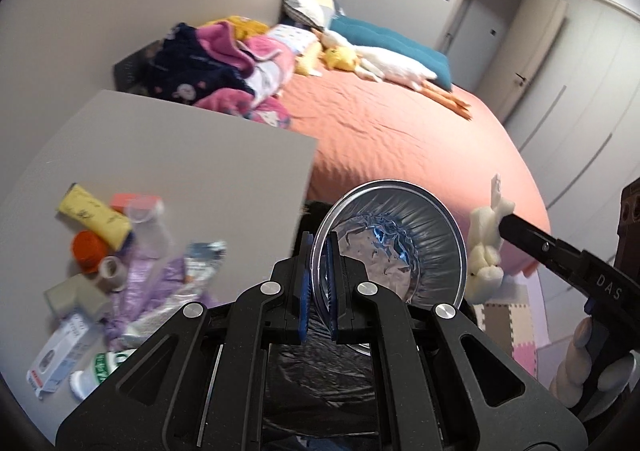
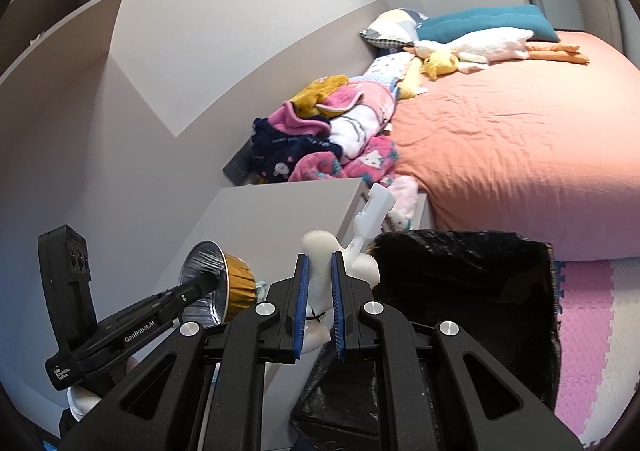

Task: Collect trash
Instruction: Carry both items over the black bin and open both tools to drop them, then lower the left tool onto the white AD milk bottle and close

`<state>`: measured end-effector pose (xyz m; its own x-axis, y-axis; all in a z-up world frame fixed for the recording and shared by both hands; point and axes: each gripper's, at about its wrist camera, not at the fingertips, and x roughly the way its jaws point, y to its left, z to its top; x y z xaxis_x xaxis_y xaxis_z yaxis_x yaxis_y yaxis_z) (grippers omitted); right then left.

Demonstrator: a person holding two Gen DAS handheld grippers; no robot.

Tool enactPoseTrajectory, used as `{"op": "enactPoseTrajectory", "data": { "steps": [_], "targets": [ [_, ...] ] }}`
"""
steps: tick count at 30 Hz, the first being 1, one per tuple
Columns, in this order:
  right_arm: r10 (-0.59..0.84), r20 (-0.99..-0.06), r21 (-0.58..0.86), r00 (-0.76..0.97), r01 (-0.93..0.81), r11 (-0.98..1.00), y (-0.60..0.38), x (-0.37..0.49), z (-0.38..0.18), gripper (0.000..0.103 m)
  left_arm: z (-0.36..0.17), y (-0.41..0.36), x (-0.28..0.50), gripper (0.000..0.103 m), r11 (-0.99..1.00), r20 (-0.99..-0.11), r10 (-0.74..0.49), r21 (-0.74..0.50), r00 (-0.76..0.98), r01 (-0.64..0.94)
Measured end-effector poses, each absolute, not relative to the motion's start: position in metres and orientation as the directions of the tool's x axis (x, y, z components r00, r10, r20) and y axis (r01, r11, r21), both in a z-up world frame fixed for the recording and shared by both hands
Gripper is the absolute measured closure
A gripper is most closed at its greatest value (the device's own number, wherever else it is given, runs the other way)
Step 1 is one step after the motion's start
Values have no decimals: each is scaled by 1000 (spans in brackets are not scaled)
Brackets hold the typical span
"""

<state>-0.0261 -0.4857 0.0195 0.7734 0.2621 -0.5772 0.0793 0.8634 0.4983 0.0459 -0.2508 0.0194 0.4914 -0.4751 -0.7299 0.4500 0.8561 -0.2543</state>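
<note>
My left claw pinches the flimsy foil baking cup by its thin rim, while my right claw squeezes soft, light white foam above the black-lined bin.

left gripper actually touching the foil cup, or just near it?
Touching. Left wrist view: the left gripper has its blue pads closed on the rim of the foil cup, wall pinched between them.

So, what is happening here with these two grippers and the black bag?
A person is collecting trash with a gripper in each hand. The left gripper is shut on the rim of a foil cup, gold outside. The right gripper is shut on a white foam piece. Both are near the open black trash bag. More litter lies on the grey table.
</note>
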Motion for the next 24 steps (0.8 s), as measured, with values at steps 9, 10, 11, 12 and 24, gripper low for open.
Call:
{"op": "enactPoseTrajectory", "data": {
  "steps": [9,10,11,12,24],
  "targets": [
    [109,-575,463,811,213,860,-520,-40,26,31,4,-286,47,6,836,-769,-479,-255,422,486],
    [105,-576,464,811,218,859,-522,-41,25,31,4,-287,46,6,836,-767,-480,-253,425,487],
    [107,-576,466,810,218,858,-524,-41,25,31,5,-288,46,6,836,-766,-479,-250,428,489],
    [108,-579,465,808,219,858,-525,-41,24,31,5,-289,47,6,838,-765,-476,-242,435,489],
    [162,-586,464,794,166,870,-507,-23,18,31,8,-265,45,6,876,-763,-430,-223,482,428]
  ]
}}
